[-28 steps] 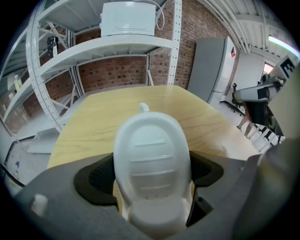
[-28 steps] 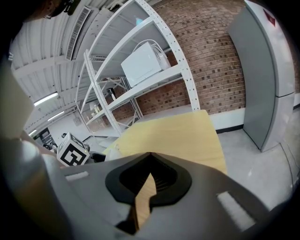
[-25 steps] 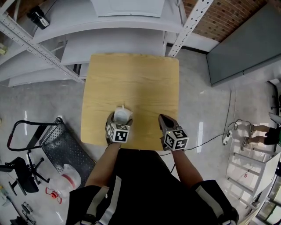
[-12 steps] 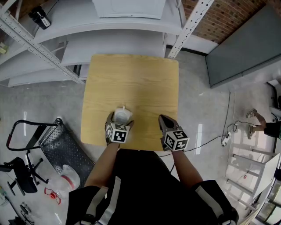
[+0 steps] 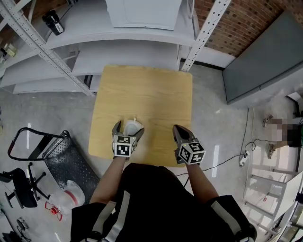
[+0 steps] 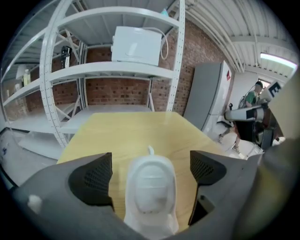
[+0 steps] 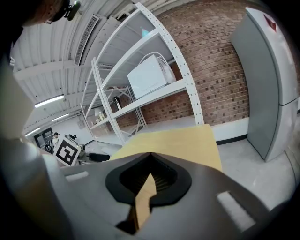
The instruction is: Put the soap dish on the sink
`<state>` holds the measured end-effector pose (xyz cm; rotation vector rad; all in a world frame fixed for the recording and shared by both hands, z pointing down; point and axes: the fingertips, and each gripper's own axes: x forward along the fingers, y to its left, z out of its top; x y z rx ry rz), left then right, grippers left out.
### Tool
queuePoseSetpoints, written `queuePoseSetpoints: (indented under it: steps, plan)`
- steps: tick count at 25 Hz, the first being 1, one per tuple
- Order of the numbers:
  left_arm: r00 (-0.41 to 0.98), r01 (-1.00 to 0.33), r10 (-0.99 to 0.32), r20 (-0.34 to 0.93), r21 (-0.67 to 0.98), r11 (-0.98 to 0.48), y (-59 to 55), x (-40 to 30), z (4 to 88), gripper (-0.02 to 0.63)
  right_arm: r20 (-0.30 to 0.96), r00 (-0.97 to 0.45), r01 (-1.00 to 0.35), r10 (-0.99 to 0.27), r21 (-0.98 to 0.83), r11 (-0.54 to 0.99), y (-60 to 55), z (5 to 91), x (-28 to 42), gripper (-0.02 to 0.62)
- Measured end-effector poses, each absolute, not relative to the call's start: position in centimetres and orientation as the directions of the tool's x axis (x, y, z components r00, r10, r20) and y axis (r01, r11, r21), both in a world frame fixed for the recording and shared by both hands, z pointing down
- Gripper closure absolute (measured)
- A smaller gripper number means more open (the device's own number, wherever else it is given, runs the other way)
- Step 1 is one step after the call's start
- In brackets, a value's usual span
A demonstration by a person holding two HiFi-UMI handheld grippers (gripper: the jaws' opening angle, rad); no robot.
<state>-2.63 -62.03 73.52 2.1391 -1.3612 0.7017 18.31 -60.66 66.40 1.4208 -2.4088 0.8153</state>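
Observation:
A white oval soap dish (image 5: 132,126) with a hollow top and a small stalk at its far end stands on the wooden table (image 5: 142,90), near the front edge. My left gripper (image 5: 129,127) straddles it, and its jaws are opening. In the left gripper view the soap dish (image 6: 151,187) sits between the two black pads (image 6: 93,180) with a gap on each side. My right gripper (image 5: 176,128) hovers over the table's front right part, shut and holding nothing. In the right gripper view its tips (image 7: 149,158) meet over the table (image 7: 183,138).
A white metal shelving rack (image 5: 118,42) stands behind the table, with a white box-like appliance (image 5: 142,12) on a shelf. A grey mesh cart (image 5: 66,156) is on the floor at left. A grey cabinet (image 5: 265,52) and a person (image 5: 284,134) are at right.
My left gripper has lifted and its jaws stand wider around the soap dish, which stays on the table. The right gripper has risen slightly.

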Motion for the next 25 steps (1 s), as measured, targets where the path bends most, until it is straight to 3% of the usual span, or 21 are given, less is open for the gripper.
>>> queuePoseSetpoints:
  steps: [4, 8, 9, 10, 11, 19, 25]
  plan:
    - [0.370, -0.925, -0.758, 0.537, 0.135, -0.356, -63.1, -3.1, 69.2, 0.157, 0.400, -0.502, -0.859, -0.767, -0.335, 0.387, -61.4, 64.0, 19.5, 0.589]
    - [0.338, -0.941, -0.848, 0.408, 0.161, -0.297, -62.7, -3.8, 64.0, 0.327, 0.341, -0.509, -0.853, -0.790, -0.325, 0.409, -61.1, 61.5, 20.6, 0.589]
    - [0.317, -0.947, -0.871, 0.374, 0.165, -0.274, -62.4, -4.1, 62.8, 0.393, 0.326, -0.512, -0.850, -0.795, -0.326, 0.414, -60.9, 61.0, 20.9, 0.589]
    - [0.298, -0.952, -0.891, 0.343, 0.169, -0.254, -62.0, -4.3, 61.7, 0.530, 0.311, -0.516, -0.847, -0.798, -0.327, 0.420, -60.6, 60.6, 21.1, 0.589]
    - [0.289, -0.953, -0.904, 0.316, 0.179, -0.243, -61.6, -4.3, 60.7, 0.603, 0.295, -0.521, -0.842, -0.801, -0.329, 0.427, -60.3, 60.1, 21.3, 0.589]
    - [0.310, -0.937, -0.940, 0.143, 0.215, -0.276, -57.4, -3.3, 55.0, 0.603, 0.175, -0.550, -0.816, -0.816, -0.319, 0.482, -57.8, 56.7, 21.8, 0.589]
    - [0.299, -0.944, -0.948, 0.106, 0.180, -0.277, -55.0, -5.1, 53.4, 0.603, 0.133, -0.547, -0.817, -0.827, -0.299, 0.492, -55.9, 55.1, 21.3, 0.589]
